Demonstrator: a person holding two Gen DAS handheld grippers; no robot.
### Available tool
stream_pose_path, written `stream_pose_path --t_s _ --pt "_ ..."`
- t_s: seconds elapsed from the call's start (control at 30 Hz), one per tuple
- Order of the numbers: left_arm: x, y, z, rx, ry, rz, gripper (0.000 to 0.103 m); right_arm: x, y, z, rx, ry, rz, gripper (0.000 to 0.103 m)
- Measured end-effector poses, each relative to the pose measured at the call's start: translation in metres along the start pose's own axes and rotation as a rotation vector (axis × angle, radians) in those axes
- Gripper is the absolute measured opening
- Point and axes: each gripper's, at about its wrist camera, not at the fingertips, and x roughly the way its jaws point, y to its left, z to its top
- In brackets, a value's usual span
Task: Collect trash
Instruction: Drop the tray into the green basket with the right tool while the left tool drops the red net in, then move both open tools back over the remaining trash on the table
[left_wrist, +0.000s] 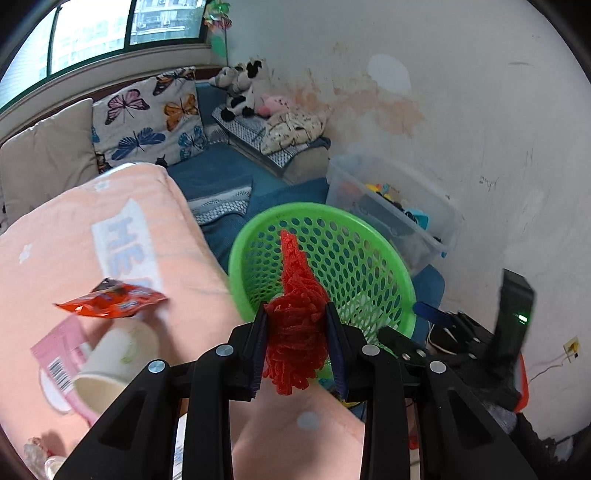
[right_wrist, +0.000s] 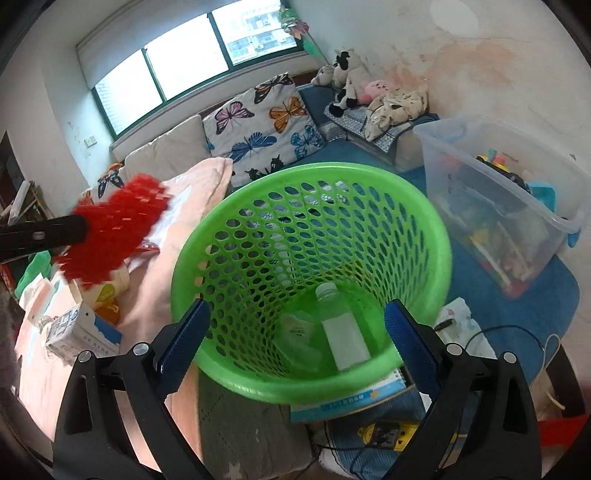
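My left gripper (left_wrist: 295, 314) is shut on a bunch of red mesh netting (left_wrist: 297, 328), held just before the rim of the green perforated basket (left_wrist: 343, 254). In the right wrist view the netting (right_wrist: 114, 229) hangs left of the basket (right_wrist: 310, 173), above the pink blanket. My right gripper (right_wrist: 297, 310) stands open, its blue pads on either side of the basket's near rim without touching it. Inside the basket lie a clear bottle (right_wrist: 343, 332) and a clear plastic wrapper (right_wrist: 299, 332). An orange snack wrapper (left_wrist: 110, 299), a paper cup (left_wrist: 118, 358) and a pink packet (left_wrist: 55, 354) lie on the blanket.
A clear storage box of toys (right_wrist: 509, 192) stands right of the basket by the wall. A small carton (right_wrist: 81, 332) lies on the pink blanket (left_wrist: 74, 229). A book (right_wrist: 351, 402) and a yellow power strip (right_wrist: 384, 432) lie below the basket. Pillows and plush toys sit behind.
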Motion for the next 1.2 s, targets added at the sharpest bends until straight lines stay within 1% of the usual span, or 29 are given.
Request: stream_pose_path --t_s 0.13,0.23,0.33,0.4,0.43,0.5,0.7,0.9,1.07,1.17,1.2 --pt "0.024 -0.01 0.001 0.002 0.045 -0.011 0.029 -0.012 -0.004 -0.01 0.023 -0.004 0.003 0.095" --pt "0.04 -0.017 0.001 0.012 0.075 -0.007 0.032 -0.017 -0.005 -0.018 0.035 0.001 0.005 0.095" --pt "0.05 -0.019 -0.002 0.012 0.098 -0.008 0.039 -0.022 -0.007 -0.023 0.057 0.0 0.018 0.095" --pt "0.053 -0.021 -0.004 0.013 0.105 0.006 0.056 -0.024 -0.007 -0.024 0.067 -0.001 0.021 0.095" --pt "0.054 -0.021 -0.004 0.014 0.103 0.008 0.06 -0.025 -0.007 -0.026 0.071 -0.003 0.026 0.095" --pt "0.052 -0.022 -0.006 0.019 0.1 0.005 0.061 -0.027 -0.006 -0.028 0.077 -0.004 0.027 0.095" --pt "0.035 -0.018 -0.009 0.005 0.07 -0.006 0.062 -0.034 -0.001 -0.029 0.081 -0.012 0.038 0.095" --pt "0.0 -0.01 -0.023 -0.017 0.018 0.003 0.063 -0.044 0.013 -0.032 0.063 -0.027 0.06 0.095" --pt "-0.028 0.0 -0.041 -0.031 -0.024 0.032 0.067 -0.05 0.03 -0.034 0.039 -0.032 0.082 0.095" --pt "-0.046 0.011 -0.052 -0.054 -0.05 0.05 0.067 -0.052 0.043 -0.036 0.025 -0.031 0.096 0.095" --pt "-0.053 0.016 -0.057 -0.063 -0.06 0.058 0.069 -0.052 0.048 -0.036 0.02 -0.03 0.101 0.095"
